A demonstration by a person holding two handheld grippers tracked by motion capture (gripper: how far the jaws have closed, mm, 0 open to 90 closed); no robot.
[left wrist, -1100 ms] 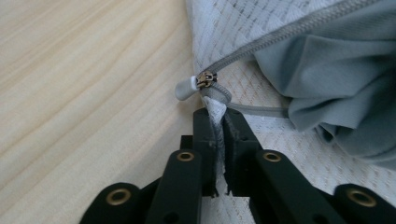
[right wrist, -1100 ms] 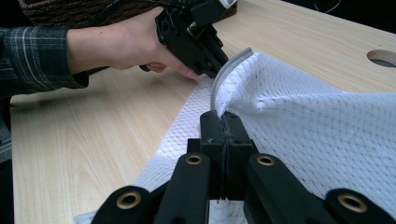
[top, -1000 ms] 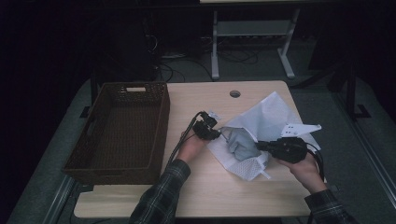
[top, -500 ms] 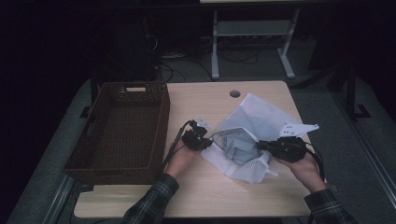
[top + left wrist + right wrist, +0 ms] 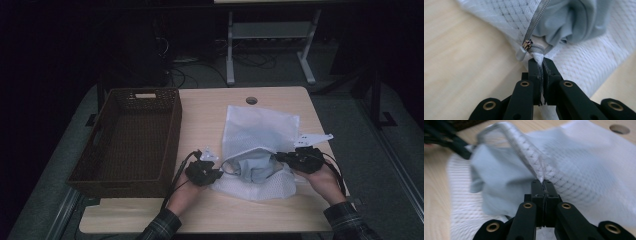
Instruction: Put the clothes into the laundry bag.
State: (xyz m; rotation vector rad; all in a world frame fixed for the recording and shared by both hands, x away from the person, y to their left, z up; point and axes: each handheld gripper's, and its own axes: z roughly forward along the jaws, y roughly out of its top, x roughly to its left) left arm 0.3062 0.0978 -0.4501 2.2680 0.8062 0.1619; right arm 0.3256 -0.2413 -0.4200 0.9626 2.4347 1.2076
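A white mesh laundry bag [image 5: 260, 145] lies at centre right of the wooden table [image 5: 210, 115], grey cloth [image 5: 252, 167] bulging from its unzipped mouth. The left gripper [image 5: 212, 175] and right gripper [image 5: 282, 157] each pinch the bag's opening edge, jaws clamped tight. A wicker basket [image 5: 130, 135] sits left.

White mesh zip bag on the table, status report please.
Left tongs and right tongs both shut on white mesh zip bag rim. Pale blue cloth bulges from its mouth. Brown wicker basket stands beside it, apart.
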